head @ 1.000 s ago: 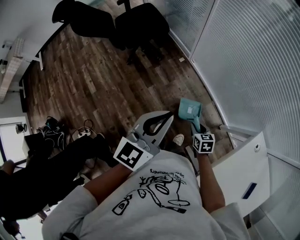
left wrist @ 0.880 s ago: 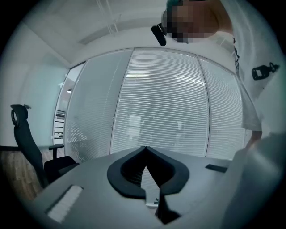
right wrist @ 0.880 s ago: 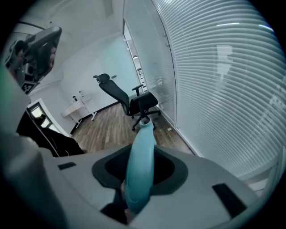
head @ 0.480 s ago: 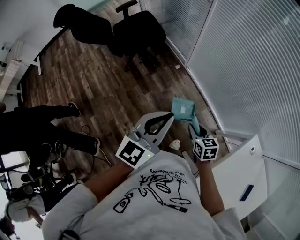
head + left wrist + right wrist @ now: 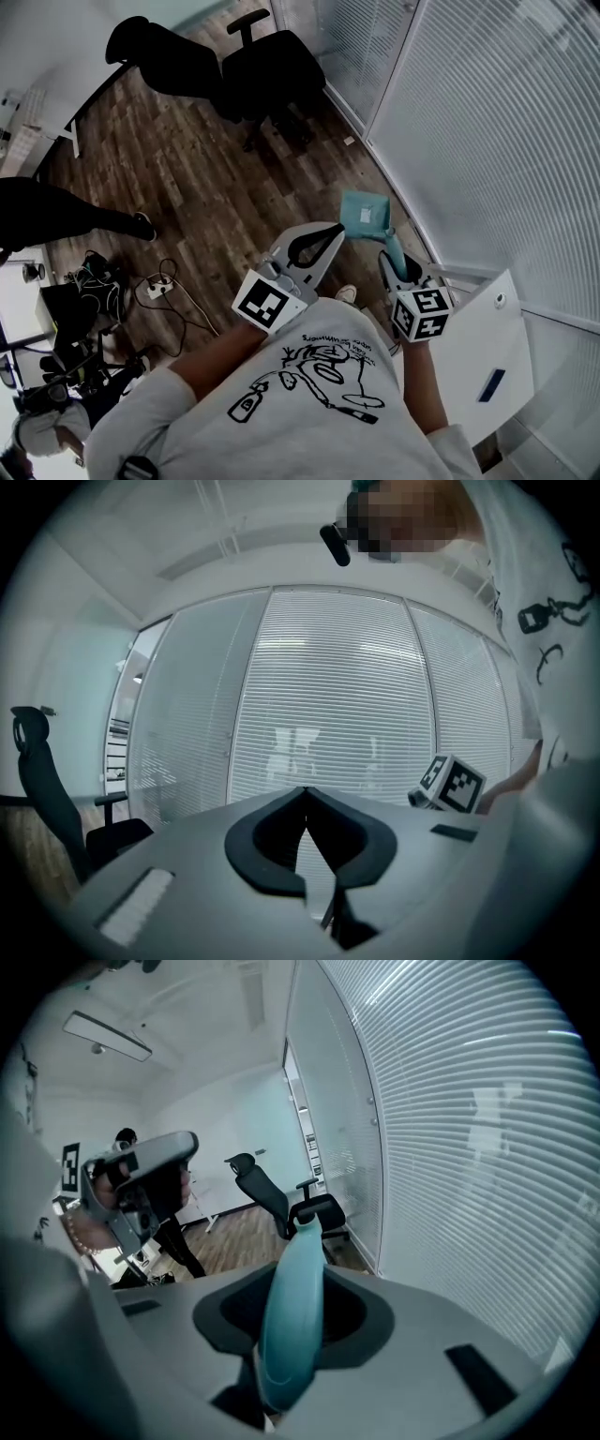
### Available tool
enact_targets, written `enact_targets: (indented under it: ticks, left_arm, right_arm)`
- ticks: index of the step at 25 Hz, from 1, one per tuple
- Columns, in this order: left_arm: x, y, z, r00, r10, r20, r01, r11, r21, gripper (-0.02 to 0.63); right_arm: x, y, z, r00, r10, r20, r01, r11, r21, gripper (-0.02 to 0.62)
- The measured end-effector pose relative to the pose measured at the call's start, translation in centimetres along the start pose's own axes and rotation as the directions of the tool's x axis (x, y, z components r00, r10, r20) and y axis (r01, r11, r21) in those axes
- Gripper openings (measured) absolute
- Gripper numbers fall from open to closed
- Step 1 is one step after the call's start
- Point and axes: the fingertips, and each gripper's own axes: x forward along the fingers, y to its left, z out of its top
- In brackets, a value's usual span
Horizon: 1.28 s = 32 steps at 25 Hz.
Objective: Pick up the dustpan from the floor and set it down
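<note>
Compared with a second ago, the right gripper [image 5: 395, 269] is higher and closer to the head camera, and the teal dustpan [image 5: 366, 213] has come up with it. So it's off the wood floor [image 5: 206, 178] and hanging in the air in front of the person, right by the glass wall [image 5: 487, 122] with the blinds. That gripper's jaws are clamped on the dustpan's handle [image 5: 292, 1307], which fills the gap between the pads in the right gripper view. Long axis runs straight out along the jaws: handle end in the grip, pan end farthest out, pointing away from the person and tipped somewhat down, roughly toward the black office chairs [image 5: 272, 66]. From the head view that reads as lower right to upper left. Meanwhile the left gripper [image 5: 330, 236] has barely budged; it sits level near the pan, jaws closed tip to tip on nothing. Someone else's leg [image 5: 66, 220] pokes in at the left edge, with a tangle of cables [image 5: 141, 281] on the floor below it.
</note>
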Motion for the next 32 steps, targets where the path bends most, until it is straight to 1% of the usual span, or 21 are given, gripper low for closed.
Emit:
enact_targets:
  ticks: [6,9,21,26,32]
  left_arm:
    - [0.2,-0.3,0.1,1.0,-0.008,-0.007,0.008,1.0,0.002,0.002]
    - [0.5,-0.3,0.3,1.0,-0.011,0.0,0.011,1.0,0.003,0.002]
    - [0.2,-1.3,-0.3,1.0,-0.021,-0.012,0.021,1.0,0.001,0.002]
    - [0.1,-1.0,-0.4,1.0,-0.019,-0.018,0.019,1.0,0.001,0.002]
    - [-0.4,-1.0,-0.8,0.999,-0.01,-0.031,0.01,1.0,-0.007,0.002]
  right_arm:
    - [-3.4,0.9,3.1,0.999,-0.009,0.041,0.01,1.0,-0.023,0.098]
    - [-4.1,1.0,3.9,0.998,-0.009,0.057,0.011,1.0,-0.026,0.098]
    - [-5.5,1.3,4.2,0.996,-0.01,0.083,0.012,1.0,-0.017,0.098]
    - [-5.1,1.4,4.5,0.996,-0.009,0.089,0.011,1.0,-0.014,0.098]
    - [-4.5,1.1,3.7,0.996,-0.011,0.088,0.013,1.0,-0.013,0.098]
